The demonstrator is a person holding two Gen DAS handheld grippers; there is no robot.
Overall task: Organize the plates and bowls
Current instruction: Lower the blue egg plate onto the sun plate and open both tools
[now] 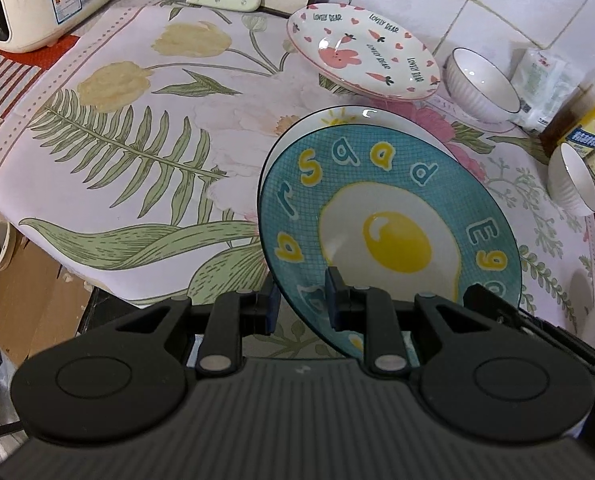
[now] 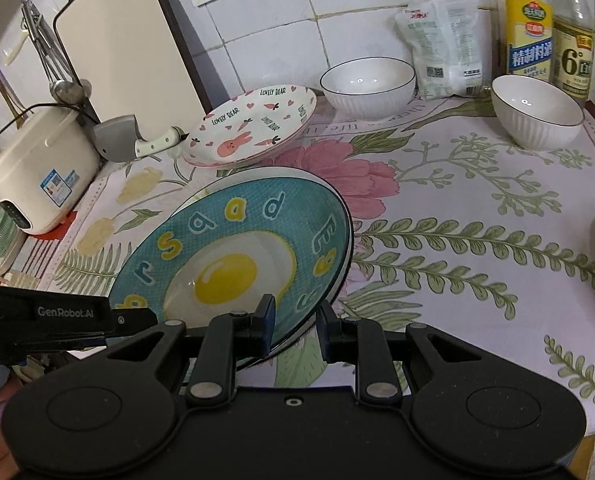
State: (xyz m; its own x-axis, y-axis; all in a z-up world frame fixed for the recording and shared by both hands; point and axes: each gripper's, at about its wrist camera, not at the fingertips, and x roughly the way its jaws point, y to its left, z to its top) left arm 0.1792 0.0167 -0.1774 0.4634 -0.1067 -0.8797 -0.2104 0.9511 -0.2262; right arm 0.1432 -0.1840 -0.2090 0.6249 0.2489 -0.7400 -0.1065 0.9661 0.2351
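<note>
A teal egg plate (image 1: pixel 385 216), tilted, is gripped at its near rim by both grippers: left gripper (image 1: pixel 301 304) and right gripper (image 2: pixel 295 330), each closed on the edge. Beyond the fingers, a bear plate (image 2: pixel 253 128) lies ahead.

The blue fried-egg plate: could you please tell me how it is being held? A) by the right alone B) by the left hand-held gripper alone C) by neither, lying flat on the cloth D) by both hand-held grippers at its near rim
D: the blue fried-egg plate is tilted, and its near rim sits between the fingers of both the left hand-held gripper and the right hand-held gripper.
</note>
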